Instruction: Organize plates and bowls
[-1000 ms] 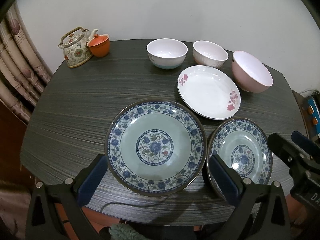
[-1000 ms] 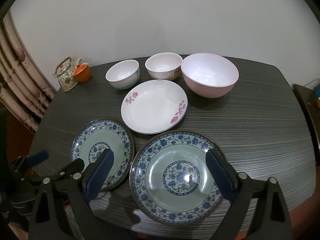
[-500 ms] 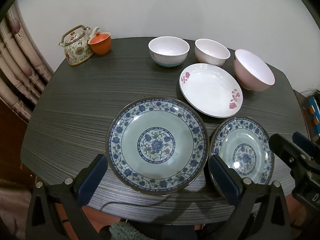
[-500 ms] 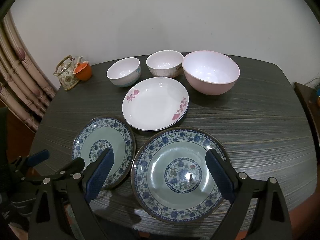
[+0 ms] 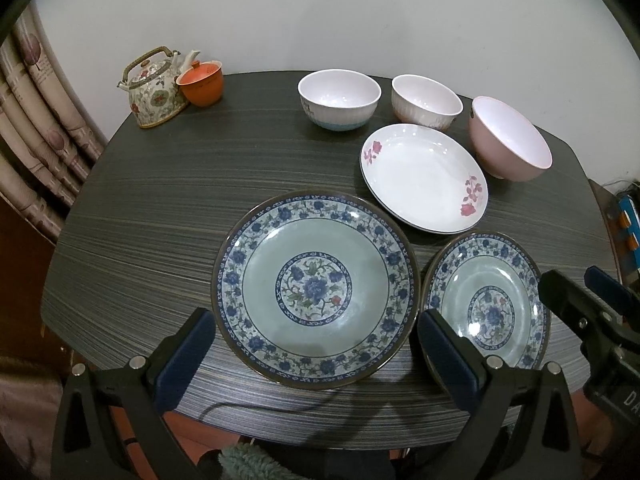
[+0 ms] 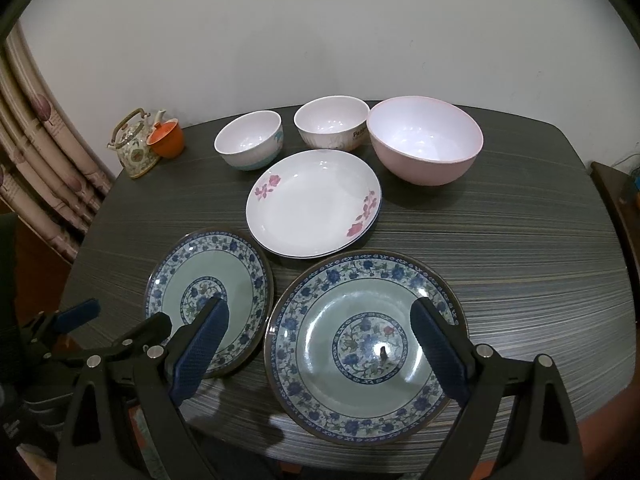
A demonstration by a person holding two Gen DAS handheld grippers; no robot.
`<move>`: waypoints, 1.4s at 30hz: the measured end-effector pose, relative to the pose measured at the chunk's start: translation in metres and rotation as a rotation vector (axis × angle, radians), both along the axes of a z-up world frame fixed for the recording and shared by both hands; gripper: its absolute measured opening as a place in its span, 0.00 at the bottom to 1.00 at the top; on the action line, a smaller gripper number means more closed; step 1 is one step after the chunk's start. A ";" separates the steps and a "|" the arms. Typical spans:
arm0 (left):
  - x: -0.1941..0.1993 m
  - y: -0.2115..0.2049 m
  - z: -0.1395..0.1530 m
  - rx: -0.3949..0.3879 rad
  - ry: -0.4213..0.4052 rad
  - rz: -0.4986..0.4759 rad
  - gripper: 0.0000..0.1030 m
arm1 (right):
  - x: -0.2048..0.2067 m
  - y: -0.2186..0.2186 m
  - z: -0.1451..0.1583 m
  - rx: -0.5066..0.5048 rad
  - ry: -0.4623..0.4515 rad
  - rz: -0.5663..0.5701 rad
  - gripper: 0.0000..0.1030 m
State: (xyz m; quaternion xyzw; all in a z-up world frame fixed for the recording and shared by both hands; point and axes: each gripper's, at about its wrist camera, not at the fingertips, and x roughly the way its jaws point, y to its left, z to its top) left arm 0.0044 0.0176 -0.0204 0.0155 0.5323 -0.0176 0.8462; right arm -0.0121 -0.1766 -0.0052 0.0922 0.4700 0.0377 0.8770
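Left wrist view: the left gripper hangs over the near edge of a dark wood-grain table, blue-padded jaws spread wide and holding nothing; its opening frames the large blue-and-green floral plate. Just right of that plate lies the small blue-and-green floral plate, rims close together; whether they touch cannot be told. Behind them sits a white shallow plate with pink flowers. Plates: three, all lying flat, face up.

Bowls: three, upright, mouths up, in a row along the far edge: a white bowl with a pale blue base, a white ribbed bowl and a larger pink bowl. The ribbed bowl carries dark lettering in the right wrist view, too small to read.

Right wrist view: the right gripper hangs likewise, jaws spread and empty, over the large floral plate, with the left gripper visible at lower left.

At the far left corner stand one floral ceramic teapot with a metal handle and one orange lidded cup, touching.
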 end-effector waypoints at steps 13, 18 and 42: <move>0.002 0.003 -0.006 0.000 0.006 0.008 1.00 | 0.003 0.000 -0.002 0.002 0.016 0.006 0.83; 0.004 0.005 -0.008 -0.014 0.014 0.005 1.00 | 0.004 0.002 -0.002 0.007 0.021 0.013 0.83; 0.043 0.109 -0.029 -0.363 0.154 0.176 0.45 | 0.055 0.028 -0.042 0.215 0.165 0.249 0.62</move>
